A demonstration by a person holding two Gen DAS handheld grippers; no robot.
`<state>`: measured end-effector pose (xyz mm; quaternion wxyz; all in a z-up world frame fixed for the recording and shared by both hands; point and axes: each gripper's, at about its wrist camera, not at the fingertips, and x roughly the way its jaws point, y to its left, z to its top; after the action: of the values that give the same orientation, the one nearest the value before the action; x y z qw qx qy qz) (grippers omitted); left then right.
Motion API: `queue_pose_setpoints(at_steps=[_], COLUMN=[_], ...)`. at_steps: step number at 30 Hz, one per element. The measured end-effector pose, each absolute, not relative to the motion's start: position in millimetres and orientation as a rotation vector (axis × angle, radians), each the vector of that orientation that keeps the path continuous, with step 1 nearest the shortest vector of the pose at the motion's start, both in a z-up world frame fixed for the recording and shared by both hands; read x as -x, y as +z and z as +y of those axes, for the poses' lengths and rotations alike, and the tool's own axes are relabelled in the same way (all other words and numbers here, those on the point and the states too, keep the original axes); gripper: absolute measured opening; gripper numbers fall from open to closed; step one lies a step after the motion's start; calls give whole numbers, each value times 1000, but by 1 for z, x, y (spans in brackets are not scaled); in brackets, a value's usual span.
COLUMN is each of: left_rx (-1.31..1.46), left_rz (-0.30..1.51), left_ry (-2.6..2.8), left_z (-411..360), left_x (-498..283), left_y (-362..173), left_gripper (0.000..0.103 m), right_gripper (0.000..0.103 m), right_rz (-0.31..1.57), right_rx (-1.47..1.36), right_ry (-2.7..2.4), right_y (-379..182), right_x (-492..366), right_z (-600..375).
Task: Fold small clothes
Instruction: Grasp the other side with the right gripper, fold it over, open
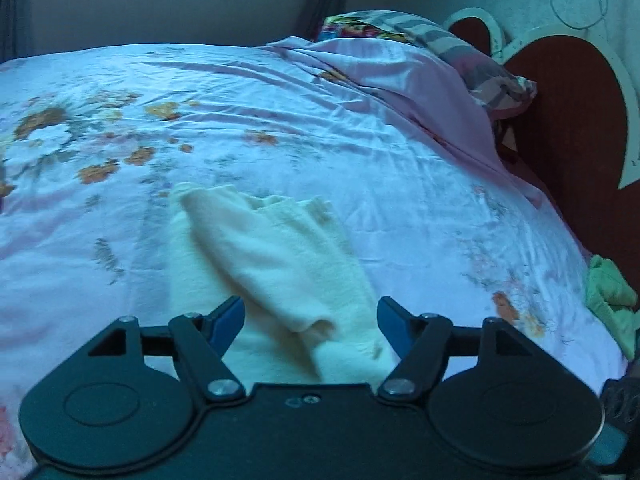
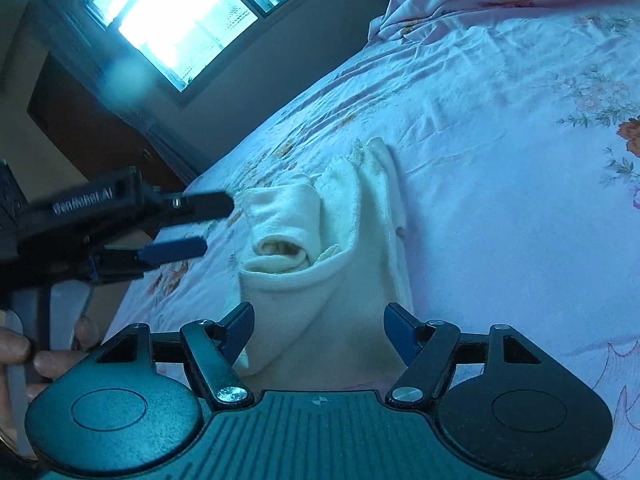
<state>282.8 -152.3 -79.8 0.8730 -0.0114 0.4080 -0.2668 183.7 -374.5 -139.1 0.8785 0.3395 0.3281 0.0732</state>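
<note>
Both wrist views, one moment. My left hand-held gripper (image 1: 311, 322) hangs with its blue-padded fingers spread wide and nothing between them. My right hand-held gripper (image 2: 319, 330) is spread the same way and just as empty.

The cream garment (image 1: 276, 264) lies on the bed (image 1: 240, 120) directly ahead of both, its near edge passing under the gap of each pair of fingers. In the left view its long axis runs away from me, leaning slightly left, with a rolled fold lying slantwise across the top. In the right view that fold shows as an open-mouthed roll at the garment's left side, facing the left hand-held gripper, which comes in from the left edge with its tips just short of the cloth.

I judge the left one nearer the roll and the right one nearer the flat near edge.

Nothing stands between either tool and the garment. A green cloth (image 1: 612, 300) lies well apart at the bed's right edge, near the red headboard (image 1: 568, 120); a pillow (image 1: 432, 40) lies at the far end.
</note>
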Motion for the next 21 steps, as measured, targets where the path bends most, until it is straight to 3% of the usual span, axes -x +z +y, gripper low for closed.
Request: queue_pose_setpoints(at_steps=[9,14,15,16,17,21], left_rx=[-3,-105,-115,-123,-131,-160], left_rz=[931,941,958,963,959,914], left_ry=[-422,-336,-342,-348,-360,-424], left_z=[-125,-152,-160,-167,-176,-214], left_x=[-302,-336,-343,-348,-349,-350], left_y=[-116,-121,-125,-127,-128,-125], left_gripper=[67,64,64,61,61,67], right_gripper=[71,71,63,19,11,10], right_rz=[756,781,776,773,783,796], right_rx=[-755,-730,-737,-755,-784,-804], right_ry=[221,125,82,63,62,33], right_y=[-143,-148,-151,-154,-158,-173], right_x=[-217,-236,-236,-234,-231,-206], right_z=[-344,-335,-339,-344,-351,-369])
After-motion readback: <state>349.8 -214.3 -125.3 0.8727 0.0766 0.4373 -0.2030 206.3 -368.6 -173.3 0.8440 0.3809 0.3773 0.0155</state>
